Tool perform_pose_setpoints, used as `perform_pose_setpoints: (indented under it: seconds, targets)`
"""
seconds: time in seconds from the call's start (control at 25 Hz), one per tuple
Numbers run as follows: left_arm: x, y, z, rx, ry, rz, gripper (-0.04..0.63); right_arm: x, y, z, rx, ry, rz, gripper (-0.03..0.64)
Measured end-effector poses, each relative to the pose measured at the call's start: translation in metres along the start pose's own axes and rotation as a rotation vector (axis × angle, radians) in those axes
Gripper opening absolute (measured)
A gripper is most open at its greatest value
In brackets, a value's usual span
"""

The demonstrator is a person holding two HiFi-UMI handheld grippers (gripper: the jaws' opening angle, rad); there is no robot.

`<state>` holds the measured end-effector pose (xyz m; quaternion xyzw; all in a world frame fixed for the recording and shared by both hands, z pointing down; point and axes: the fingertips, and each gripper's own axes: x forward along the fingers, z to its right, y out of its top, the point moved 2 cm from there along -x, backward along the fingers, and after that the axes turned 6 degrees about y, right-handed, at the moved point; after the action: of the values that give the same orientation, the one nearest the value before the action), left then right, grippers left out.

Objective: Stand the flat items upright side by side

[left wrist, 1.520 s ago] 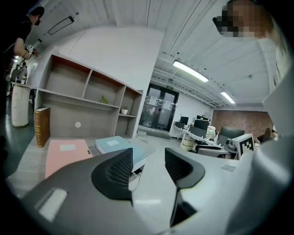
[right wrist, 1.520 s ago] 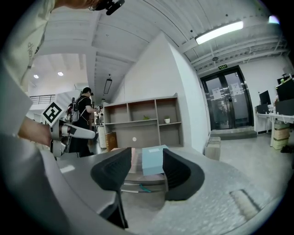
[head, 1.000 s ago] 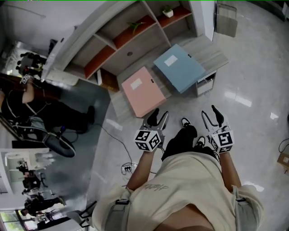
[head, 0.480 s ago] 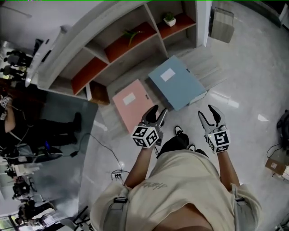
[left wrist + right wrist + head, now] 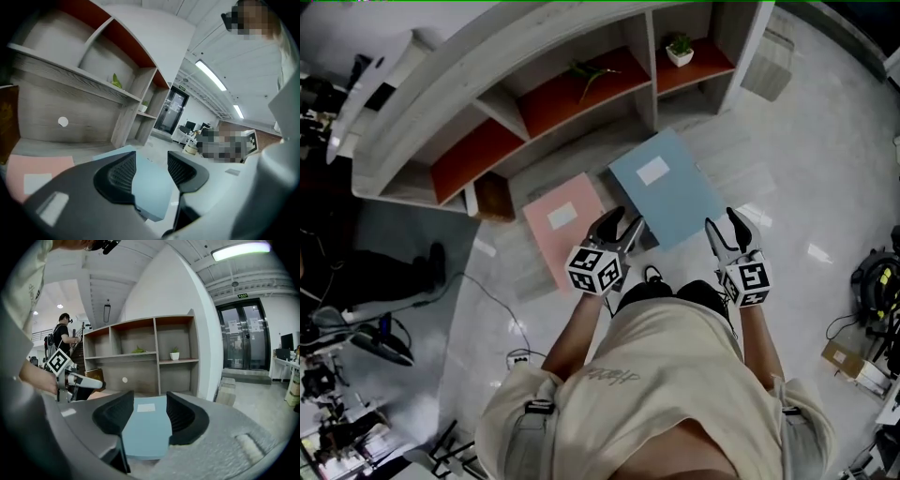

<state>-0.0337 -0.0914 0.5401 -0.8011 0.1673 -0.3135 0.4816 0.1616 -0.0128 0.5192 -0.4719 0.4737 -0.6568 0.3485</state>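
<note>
Two flat box files lie side by side on the low grey ledge point(image 5: 623, 141) of a shelf unit: a pink one point(image 5: 558, 228) on the left and a blue one point(image 5: 667, 185) on the right. My left gripper point(image 5: 620, 224) hovers at the near edge between them, open and empty. In the left gripper view the blue file point(image 5: 151, 190) shows between the open jaws and the pink file point(image 5: 33, 172) lies at the left. My right gripper point(image 5: 722, 223) is open just off the blue file's near right edge. The right gripper view looks along that file point(image 5: 145, 427).
The shelf unit point(image 5: 534, 89) has red-backed compartments with a small potted plant point(image 5: 680, 47). A brown block point(image 5: 494, 197) stands left of the pink file. A cardboard box point(image 5: 776, 58) sits on the floor at the right. Cables point(image 5: 520, 354) lie near my feet.
Both grippers have moved forward toward the shelf. The files, well ahead of the jaws a second ago, now lie right at the fingertips. Both jaws stay open.
</note>
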Motion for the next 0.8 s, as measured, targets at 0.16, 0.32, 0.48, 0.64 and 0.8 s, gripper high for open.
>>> perform_pose_setpoints:
  seconds: [0.16,0.32,0.48,0.64,0.8]
  targets:
    - [0.011,0.001,-0.011,-0.035,0.02,-0.004,0.232,0.021,0.007,0.015,-0.03,0.025,-0.03,0.23]
    - [0.021,-0.007,-0.018,-0.082,0.065,-0.024,0.23,0.042,0.009,0.037,-0.07,0.057,-0.07,0.233]
    - [0.031,-0.011,-0.025,-0.139,0.128,-0.044,0.236,0.07,0.005,0.066,-0.058,0.114,-0.111,0.233]
    - [0.046,-0.013,-0.039,-0.299,0.202,-0.038,0.238,0.099,0.006,0.09,-0.07,0.206,-0.157,0.234]
    - [0.061,-0.023,-0.059,-0.33,0.3,-0.058,0.253,0.136,-0.004,0.108,-0.057,0.317,-0.241,0.238]
